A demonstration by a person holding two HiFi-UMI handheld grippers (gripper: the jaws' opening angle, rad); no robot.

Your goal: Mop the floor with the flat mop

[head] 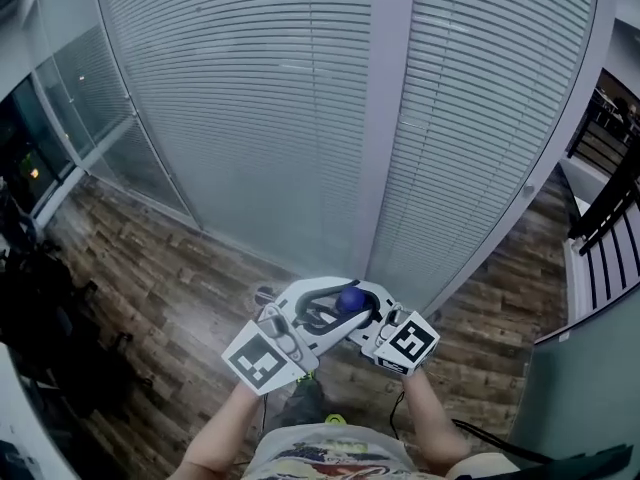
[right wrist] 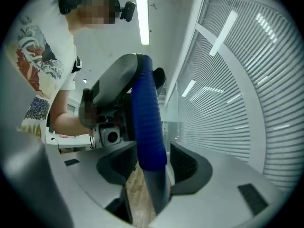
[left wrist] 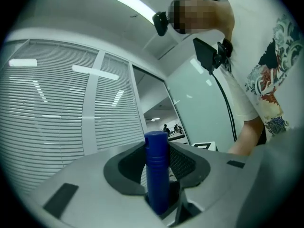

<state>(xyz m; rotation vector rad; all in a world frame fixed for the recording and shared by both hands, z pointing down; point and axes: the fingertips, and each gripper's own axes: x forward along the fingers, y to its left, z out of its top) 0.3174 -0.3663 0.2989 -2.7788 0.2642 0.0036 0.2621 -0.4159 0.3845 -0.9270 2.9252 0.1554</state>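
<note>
Both forearms are out in front of the torso, left forearm [head: 222, 430] and right forearm [head: 432, 420] bare, wrists close together; the left gripper [left wrist: 161, 153] and right gripper [right wrist: 154, 158] lie about level, angled in toward each other, meeting at the mop handle [head: 350, 298]; the right fingers stand apart, a gap showing beside the handle; the left fingers sit close on either side of it, but whether they press is unclear.

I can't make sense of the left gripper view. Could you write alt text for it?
A blue handle stands upright between the jaws of the grey tool, seen from close behind. Beyond are closed blinds on the left and, on the right, a person in a printed white T-shirt.
</note>
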